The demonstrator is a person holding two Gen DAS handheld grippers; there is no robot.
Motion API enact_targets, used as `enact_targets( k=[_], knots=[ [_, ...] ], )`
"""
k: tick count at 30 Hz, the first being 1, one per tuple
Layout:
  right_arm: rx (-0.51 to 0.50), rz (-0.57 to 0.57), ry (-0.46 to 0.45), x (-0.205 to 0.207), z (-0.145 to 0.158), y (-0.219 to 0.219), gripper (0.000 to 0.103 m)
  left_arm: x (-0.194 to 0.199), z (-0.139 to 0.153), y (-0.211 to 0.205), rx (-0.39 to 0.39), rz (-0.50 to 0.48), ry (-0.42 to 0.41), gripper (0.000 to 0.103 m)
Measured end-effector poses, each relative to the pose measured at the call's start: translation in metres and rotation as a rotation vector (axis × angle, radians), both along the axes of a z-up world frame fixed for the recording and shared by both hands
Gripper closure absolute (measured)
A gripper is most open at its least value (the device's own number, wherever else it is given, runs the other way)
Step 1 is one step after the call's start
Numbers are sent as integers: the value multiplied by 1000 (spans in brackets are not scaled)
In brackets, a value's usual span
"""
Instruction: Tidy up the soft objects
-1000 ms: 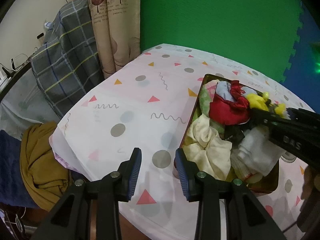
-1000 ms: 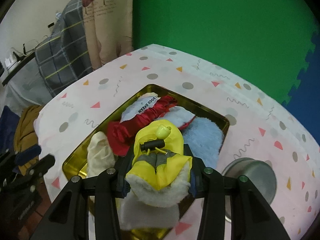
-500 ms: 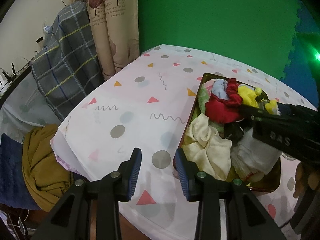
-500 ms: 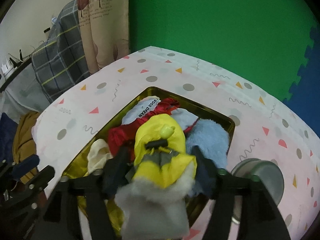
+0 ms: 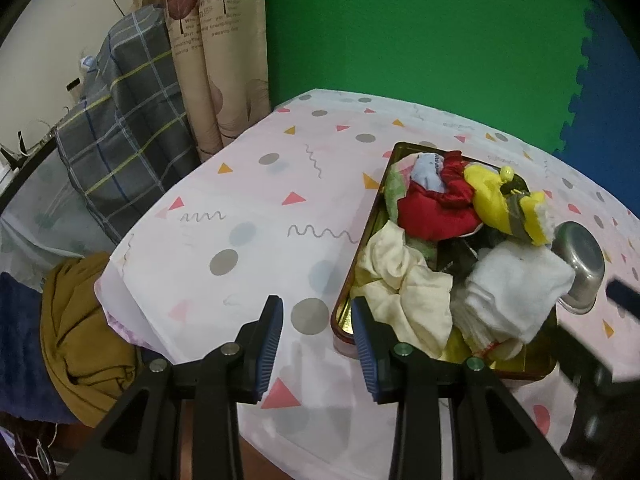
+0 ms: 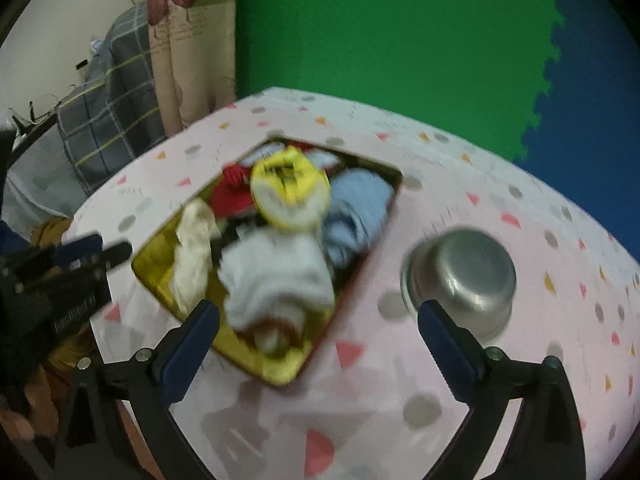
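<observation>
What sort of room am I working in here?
Likely a bedroom or spare room at home used for recording: a table with a patterned cloth, a plaid bundle of bedding beside a curtain, and green foam mats on the wall.

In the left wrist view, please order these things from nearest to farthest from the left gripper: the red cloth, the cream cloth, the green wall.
1. cream cloth, in the tin's near end, just right of the left gripper.
2. red cloth, further back in the tin.
3. green wall, behind the table.
</observation>
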State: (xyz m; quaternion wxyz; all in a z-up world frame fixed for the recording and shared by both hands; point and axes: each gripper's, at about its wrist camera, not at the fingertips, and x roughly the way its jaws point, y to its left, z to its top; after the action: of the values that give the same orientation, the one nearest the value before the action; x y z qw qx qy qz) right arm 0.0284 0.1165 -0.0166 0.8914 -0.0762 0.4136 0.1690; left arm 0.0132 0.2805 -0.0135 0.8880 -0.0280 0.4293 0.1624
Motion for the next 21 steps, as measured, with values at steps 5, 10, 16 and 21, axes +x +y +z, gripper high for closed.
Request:
enact_targets(
  k=[5, 10, 16, 21],
  knots=[
    [35, -49, 13, -14, -9, -11, 3, 0, -1, -5, 13, -10, -3, 67],
    [28, -54, 20, -20, -13, -9, 3, 0, -2, -5, 19, -8, -2, 67],
    [22, -30, 29, -26, -16, 1, 2, 1, -3, -5, 14, -10, -2, 67],
    [18, -16, 28, -28, -16, 5, 2, 1, -6, -4, 18, -14, 10, 67]
  ],
)
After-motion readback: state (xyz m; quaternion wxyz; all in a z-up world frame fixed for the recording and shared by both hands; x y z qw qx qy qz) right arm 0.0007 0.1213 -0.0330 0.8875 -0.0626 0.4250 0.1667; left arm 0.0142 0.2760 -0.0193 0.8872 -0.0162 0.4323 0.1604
